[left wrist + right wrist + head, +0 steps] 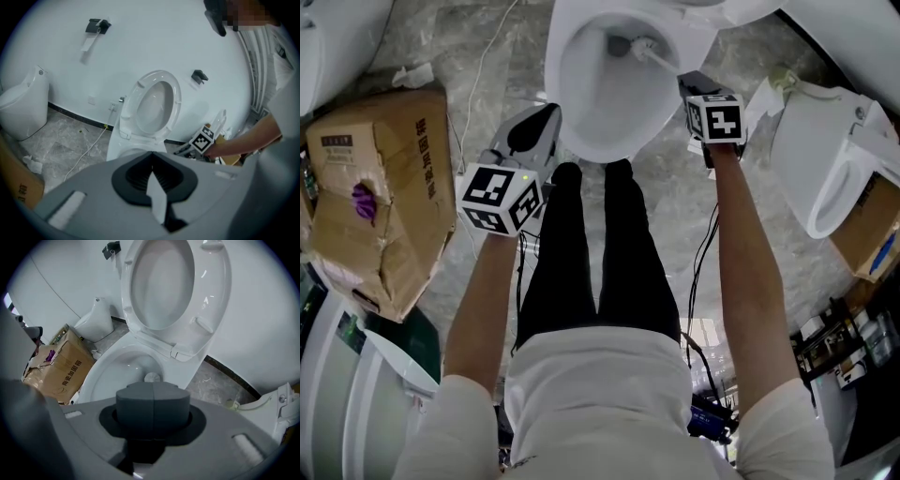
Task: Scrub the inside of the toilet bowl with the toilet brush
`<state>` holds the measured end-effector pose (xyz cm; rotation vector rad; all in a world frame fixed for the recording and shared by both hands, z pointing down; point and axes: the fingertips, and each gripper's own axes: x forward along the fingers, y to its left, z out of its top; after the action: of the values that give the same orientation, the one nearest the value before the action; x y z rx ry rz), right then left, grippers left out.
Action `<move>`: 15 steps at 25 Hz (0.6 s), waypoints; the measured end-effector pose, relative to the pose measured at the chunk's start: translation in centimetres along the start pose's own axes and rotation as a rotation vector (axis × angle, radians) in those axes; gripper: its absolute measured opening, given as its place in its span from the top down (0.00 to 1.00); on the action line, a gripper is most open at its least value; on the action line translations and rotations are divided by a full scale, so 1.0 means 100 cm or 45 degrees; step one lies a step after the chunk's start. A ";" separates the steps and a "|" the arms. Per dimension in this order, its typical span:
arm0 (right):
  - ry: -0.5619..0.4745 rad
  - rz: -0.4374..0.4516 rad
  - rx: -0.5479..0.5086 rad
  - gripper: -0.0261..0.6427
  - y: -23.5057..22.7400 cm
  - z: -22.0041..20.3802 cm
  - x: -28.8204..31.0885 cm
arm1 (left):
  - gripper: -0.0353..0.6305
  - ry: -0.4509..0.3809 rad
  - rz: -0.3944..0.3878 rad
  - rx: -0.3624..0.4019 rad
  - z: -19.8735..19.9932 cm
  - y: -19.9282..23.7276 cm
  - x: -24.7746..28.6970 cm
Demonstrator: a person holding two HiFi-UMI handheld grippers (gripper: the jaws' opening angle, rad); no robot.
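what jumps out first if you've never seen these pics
The open white toilet bowl at top centre of the head view, with a toilet brush down inside it. The right gripper is shut on the brush's white handle at the bowl's right rim. A battered cardboard box sits on the grey floor at left.

Storeroom-like workspace, open toilet [609,84], spare toilet [834,178] on grey marbled floor [684,202], battered cardboard box [384,187], bare white wall [140,37].

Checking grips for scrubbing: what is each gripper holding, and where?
Right gripper clamps the toilet brush by its handle's top end; left gripper holds nothing.
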<state>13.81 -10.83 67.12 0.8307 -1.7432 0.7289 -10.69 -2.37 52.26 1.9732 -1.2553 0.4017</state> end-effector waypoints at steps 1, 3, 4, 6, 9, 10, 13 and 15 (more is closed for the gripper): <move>-0.005 -0.001 -0.007 0.74 0.000 0.005 0.001 | 0.96 0.001 0.003 -0.001 0.000 0.001 -0.001; -0.015 -0.002 -0.026 0.74 0.000 0.014 0.003 | 0.96 -0.001 0.010 -0.003 0.000 0.002 -0.001; -0.020 -0.001 -0.037 0.74 0.000 0.019 0.005 | 0.96 -0.003 0.014 -0.005 0.001 0.003 -0.002; -0.032 0.002 -0.052 0.74 0.002 0.030 0.009 | 0.96 -0.008 0.020 -0.009 0.002 0.005 -0.002; -0.051 0.012 -0.068 0.74 0.008 0.046 0.015 | 0.96 -0.009 0.030 -0.013 0.002 0.009 -0.003; -0.055 0.016 -0.074 0.74 0.011 0.051 0.017 | 0.96 -0.008 0.034 -0.015 0.002 0.010 -0.004; -0.061 0.032 -0.092 0.74 0.019 0.061 0.023 | 0.96 -0.003 0.041 -0.022 -0.001 0.012 -0.004; -0.066 0.043 -0.101 0.74 0.026 0.067 0.026 | 0.96 0.001 0.043 -0.024 -0.003 0.013 -0.004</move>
<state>7.53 -15.15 67.46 0.7735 -1.8250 0.6612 -11.98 -2.19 52.75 1.9383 -1.2886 0.4062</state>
